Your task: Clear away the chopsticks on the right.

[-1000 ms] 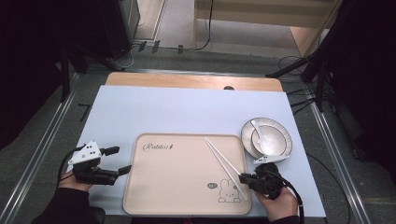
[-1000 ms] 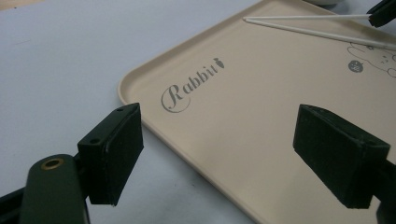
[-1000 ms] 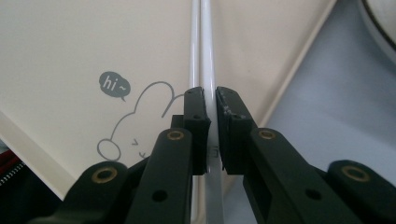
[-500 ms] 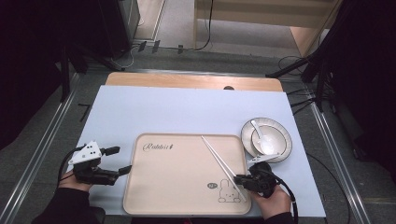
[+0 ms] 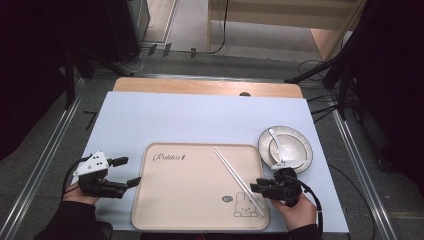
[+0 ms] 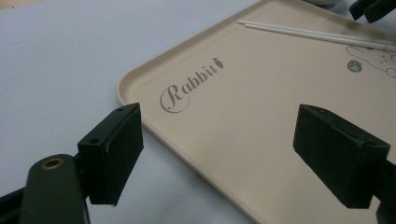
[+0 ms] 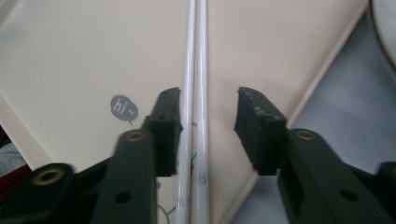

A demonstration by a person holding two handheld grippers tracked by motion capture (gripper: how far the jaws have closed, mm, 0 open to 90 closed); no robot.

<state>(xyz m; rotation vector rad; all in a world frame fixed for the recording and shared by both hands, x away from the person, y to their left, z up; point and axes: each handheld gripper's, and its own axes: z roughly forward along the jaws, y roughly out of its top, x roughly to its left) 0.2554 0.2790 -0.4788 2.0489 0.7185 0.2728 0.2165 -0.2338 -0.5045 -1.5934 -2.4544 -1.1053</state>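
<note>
A: Why is the right gripper [image 7: 208, 109] set so low over the tray [image 5: 190, 220]?

B: The chopsticks [image 7: 196, 56], laid near the tray's right edge, are straddled by its part-open jaws, presumably for pickup. The left gripper [image 6: 217, 156] is held wide open at the tray's left edge.

The far half of the mat [image 5: 200, 117] lies bare and open to passage. The tray [image 5: 190, 195] takes the near centre; its low rim is the sole step there. The chopsticks [image 5: 239, 180] cross the tray's right part diagonally. The bowl [image 5: 285, 148], holding a spoon [image 5: 276, 145], stands just beside the tray's right edge, narrowing that side.
</note>
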